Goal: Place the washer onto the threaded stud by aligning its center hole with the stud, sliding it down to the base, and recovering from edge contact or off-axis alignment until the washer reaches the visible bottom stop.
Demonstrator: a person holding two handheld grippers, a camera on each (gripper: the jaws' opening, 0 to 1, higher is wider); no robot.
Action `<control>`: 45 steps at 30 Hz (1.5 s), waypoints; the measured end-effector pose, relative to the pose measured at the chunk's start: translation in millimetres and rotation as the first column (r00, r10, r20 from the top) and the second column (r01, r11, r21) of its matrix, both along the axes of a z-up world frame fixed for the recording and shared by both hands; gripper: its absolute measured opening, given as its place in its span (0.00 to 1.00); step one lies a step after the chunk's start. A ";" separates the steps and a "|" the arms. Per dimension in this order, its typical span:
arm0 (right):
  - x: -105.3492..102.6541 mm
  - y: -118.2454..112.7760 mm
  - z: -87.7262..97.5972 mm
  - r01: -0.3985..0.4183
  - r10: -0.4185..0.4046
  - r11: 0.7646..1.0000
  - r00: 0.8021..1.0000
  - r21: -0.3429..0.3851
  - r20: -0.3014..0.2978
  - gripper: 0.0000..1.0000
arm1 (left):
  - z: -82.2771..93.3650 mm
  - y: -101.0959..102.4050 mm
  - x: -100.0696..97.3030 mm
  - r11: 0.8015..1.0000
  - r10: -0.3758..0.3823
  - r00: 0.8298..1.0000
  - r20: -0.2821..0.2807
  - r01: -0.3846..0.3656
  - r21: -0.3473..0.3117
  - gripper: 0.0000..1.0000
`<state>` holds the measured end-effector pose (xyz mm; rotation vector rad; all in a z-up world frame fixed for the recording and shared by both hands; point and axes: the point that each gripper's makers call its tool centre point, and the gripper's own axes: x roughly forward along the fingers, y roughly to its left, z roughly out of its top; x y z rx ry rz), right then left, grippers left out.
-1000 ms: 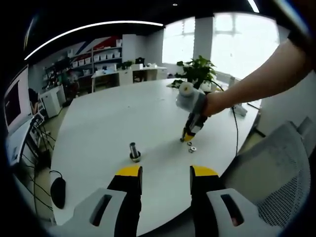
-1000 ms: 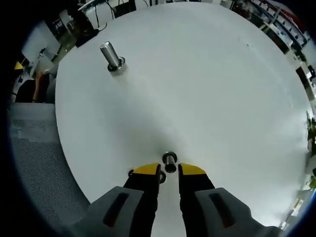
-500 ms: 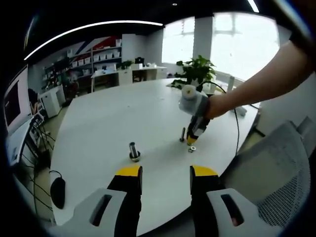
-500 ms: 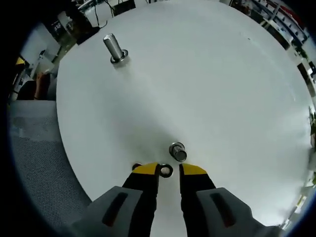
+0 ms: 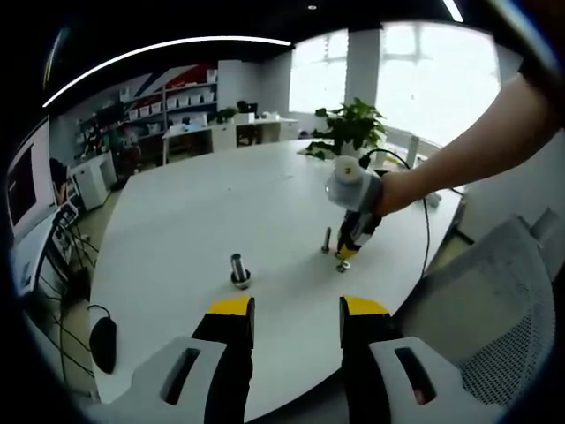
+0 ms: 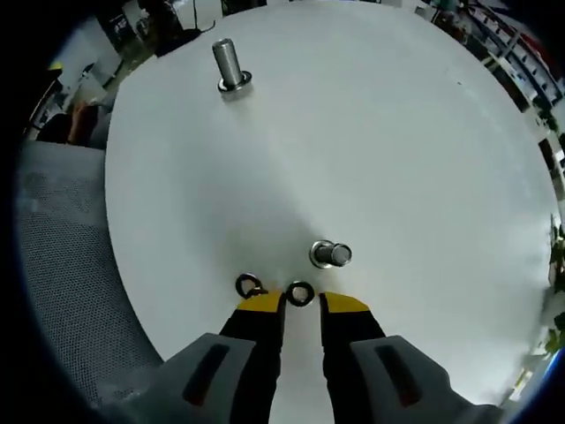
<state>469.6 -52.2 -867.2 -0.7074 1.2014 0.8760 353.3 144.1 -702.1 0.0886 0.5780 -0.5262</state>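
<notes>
The left gripper (image 5: pixel 297 309) hung above the near edge of the white desk (image 5: pixel 203 212), its yellow-tipped jaws apart with nothing between them. A stud (image 5: pixel 239 269) stood upright on the desk ahead of the jaws. Farther right, the right gripper (image 5: pixel 345 253), held in a person's hand (image 5: pixel 395 190), pointed down at the desk, its tips just above a washer (image 5: pixel 342 266). A second stud (image 5: pixel 327 240) stood just beside those tips. A mesh chair (image 5: pixel 494 309) sat at the right, a mouse (image 5: pixel 104 343) near the left edge, a plant (image 5: pixel 353 126) beyond.
</notes>
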 end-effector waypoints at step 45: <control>0.7 -7.6 5.9 0.091 -0.092 0.995 0.995 0.035 0.025 0.13 | -3.0 0.1 -1.2 1.000 0.000 1.000 -0.012 0.000 0.011 0.37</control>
